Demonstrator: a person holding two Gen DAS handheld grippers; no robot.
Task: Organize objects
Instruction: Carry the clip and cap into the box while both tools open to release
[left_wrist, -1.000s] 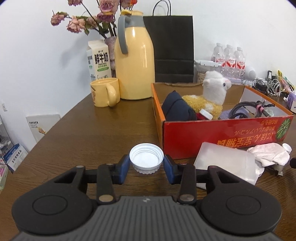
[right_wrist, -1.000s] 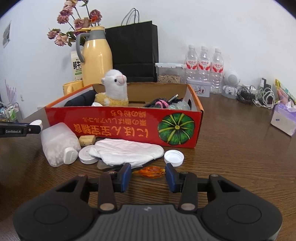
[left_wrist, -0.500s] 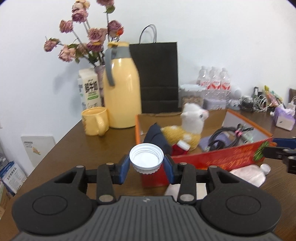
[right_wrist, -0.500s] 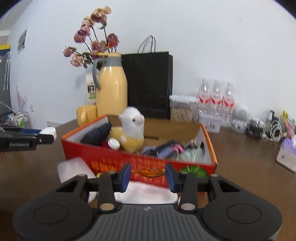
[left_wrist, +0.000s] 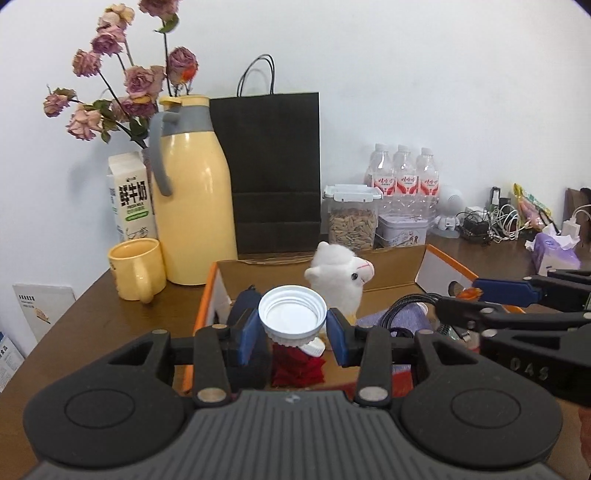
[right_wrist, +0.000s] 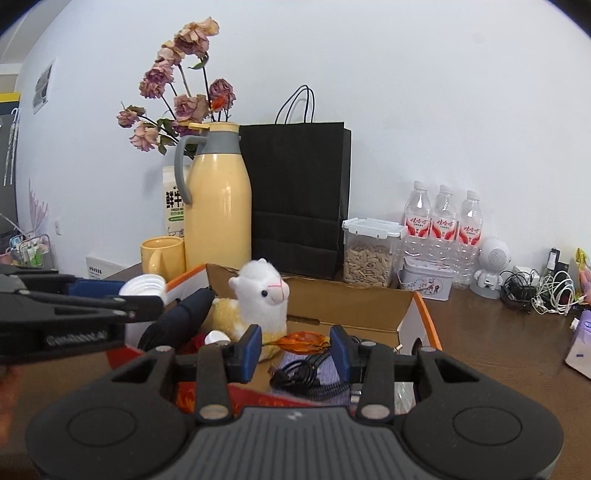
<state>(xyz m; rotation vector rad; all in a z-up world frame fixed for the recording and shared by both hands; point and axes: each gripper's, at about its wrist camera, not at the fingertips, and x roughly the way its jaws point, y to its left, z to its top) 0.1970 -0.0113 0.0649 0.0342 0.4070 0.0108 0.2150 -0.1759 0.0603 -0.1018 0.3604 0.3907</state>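
Note:
My left gripper (left_wrist: 292, 334) is shut on a white screw cap (left_wrist: 292, 316), held open side up above the near left part of the orange cardboard box (left_wrist: 448, 264). My right gripper (right_wrist: 295, 347) is shut on a small orange wrapper (right_wrist: 303, 341) and hangs over the box's (right_wrist: 424, 314) middle. Each gripper shows from the side in the other's view, the right one (left_wrist: 469, 295) at the right edge and the left one (right_wrist: 147, 295) at the left with its cap. Inside the box sit a white and yellow alpaca plush (left_wrist: 341, 278), a dark folded umbrella (right_wrist: 177, 325), a black cable (right_wrist: 306, 373) and a red item.
Behind the box stand a yellow thermos (left_wrist: 192, 206), a yellow mug (left_wrist: 136, 267), a milk carton (left_wrist: 129, 192), dried roses, a black paper bag (left_wrist: 273, 166), a seed jar (left_wrist: 351, 218), a tin and three water bottles (left_wrist: 402, 177). Chargers and a tissue pack (left_wrist: 554, 254) lie at the right.
Both grippers have risen from the tabletop in front of the box and moved forward over it, carrying the cap and the wrapper. The items on the table before the box have dropped out of view.

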